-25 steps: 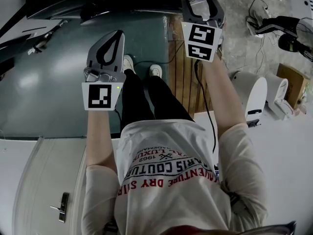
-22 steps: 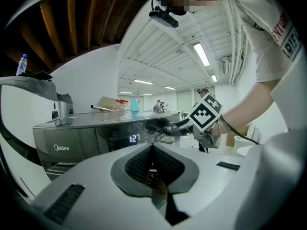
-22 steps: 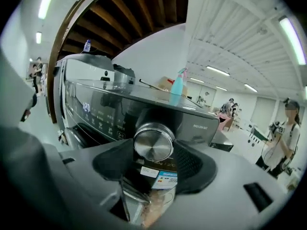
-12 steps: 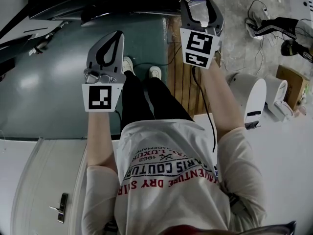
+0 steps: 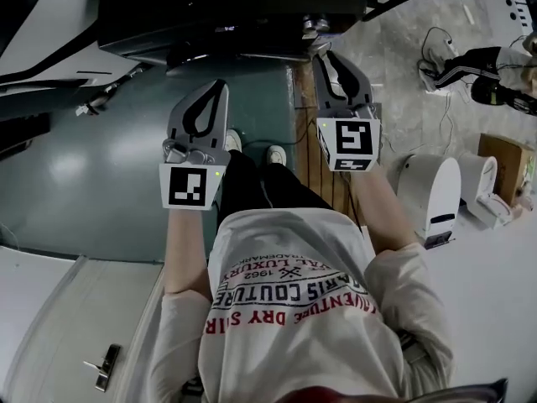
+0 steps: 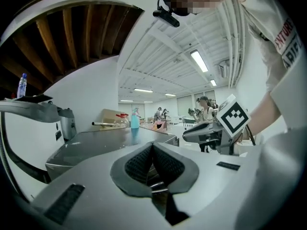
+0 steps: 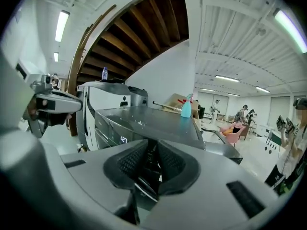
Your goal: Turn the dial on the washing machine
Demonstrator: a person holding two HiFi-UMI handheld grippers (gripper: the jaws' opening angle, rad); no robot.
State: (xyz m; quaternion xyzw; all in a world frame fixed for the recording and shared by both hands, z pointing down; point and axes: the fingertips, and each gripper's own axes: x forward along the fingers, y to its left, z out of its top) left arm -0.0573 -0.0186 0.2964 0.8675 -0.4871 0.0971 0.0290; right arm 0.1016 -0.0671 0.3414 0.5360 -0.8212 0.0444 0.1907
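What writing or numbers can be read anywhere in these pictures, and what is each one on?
"1962": T-shirt, print upside down in the head view.
"COUTURE": same T-shirt, next line.
"VENTURE DRY": same T-shirt; both ends lost in folds.
Washing machine display: lit digits, too blurred to read.
Clear bottle label: too small to read.

Under you, teal floor (image 5: 75,166) fills the head view's left, wooden planks (image 5: 304,99) its centre; a white ceiling (image 7: 240,37) with strip lights (image 7: 62,25) tops the right gripper view.
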